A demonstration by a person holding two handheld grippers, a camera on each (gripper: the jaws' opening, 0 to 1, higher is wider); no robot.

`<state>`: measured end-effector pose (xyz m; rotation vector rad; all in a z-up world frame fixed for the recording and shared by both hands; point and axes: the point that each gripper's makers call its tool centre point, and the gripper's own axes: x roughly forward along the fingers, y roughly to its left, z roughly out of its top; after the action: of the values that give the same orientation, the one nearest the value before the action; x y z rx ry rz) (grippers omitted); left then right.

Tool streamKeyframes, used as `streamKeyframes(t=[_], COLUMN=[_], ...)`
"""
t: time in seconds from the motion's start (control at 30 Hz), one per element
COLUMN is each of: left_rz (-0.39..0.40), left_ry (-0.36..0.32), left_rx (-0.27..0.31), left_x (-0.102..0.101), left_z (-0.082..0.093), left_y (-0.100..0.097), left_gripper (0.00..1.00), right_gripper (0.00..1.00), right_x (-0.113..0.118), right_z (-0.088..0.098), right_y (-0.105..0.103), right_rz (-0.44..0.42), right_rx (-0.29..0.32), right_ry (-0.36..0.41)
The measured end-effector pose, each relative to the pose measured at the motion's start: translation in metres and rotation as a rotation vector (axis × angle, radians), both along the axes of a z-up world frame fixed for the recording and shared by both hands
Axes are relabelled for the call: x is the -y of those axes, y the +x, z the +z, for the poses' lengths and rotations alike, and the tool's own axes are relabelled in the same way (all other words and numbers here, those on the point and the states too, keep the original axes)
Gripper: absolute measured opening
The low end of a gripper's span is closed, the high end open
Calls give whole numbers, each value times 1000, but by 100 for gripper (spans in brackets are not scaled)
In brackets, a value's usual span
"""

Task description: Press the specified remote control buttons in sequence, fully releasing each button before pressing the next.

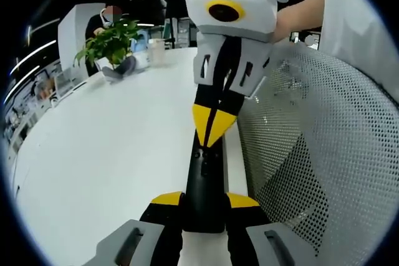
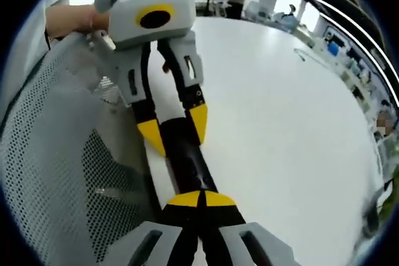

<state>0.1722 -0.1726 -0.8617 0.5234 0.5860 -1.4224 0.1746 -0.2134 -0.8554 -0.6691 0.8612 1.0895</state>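
- Left hand-held gripper (image 1: 204,207) pinches the black remote control (image 1: 206,185) by its near end above the white table (image 1: 106,154)
- Right hand-held gripper (image 2: 201,199), jaws pressed together, tips on the remote's buttons: a press seems underway; next, lift clear before another press

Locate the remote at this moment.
The remote lies along the white table's edge beside a mesh chair, clamped by the left tool at one end, with the right tool's shut tips on its other end.

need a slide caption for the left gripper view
Left claw clamps a black remote over a white table; the right claw presses its far end.
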Motion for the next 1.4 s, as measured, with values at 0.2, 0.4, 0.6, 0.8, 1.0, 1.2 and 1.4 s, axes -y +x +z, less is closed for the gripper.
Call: streamKeyframes(t=[0.2, 0.4, 0.6, 0.8, 1.0, 1.2, 1.4], left_rz=[3, 4, 5, 4, 3, 2, 2], left_ry=[3, 5, 5, 5, 7, 6, 7], left_rx=[-1, -1, -1, -1, -1, 0, 0], left_x=[0, 0, 0, 0, 0, 0, 0], left_z=[0, 0, 0, 0, 0, 0, 0], left_y=[0, 0, 0, 0, 0, 0, 0], left_gripper=[25, 25, 25, 25, 25, 25, 25], right_gripper=[0, 0, 0, 0, 0, 0, 0], right_x=[-1, -8, -13, -13, -15, -15, -15], right_z=[1, 2, 1, 1, -1, -2, -2], right_y=[-3, -11, -15, -17, -18, -18, -18], right_rz=[-6, 81, 122, 117, 142, 190, 198], right_rx=[31, 74, 88, 76, 89, 108, 110], right_ry=[23, 4, -14, -2, -26, -66, -80])
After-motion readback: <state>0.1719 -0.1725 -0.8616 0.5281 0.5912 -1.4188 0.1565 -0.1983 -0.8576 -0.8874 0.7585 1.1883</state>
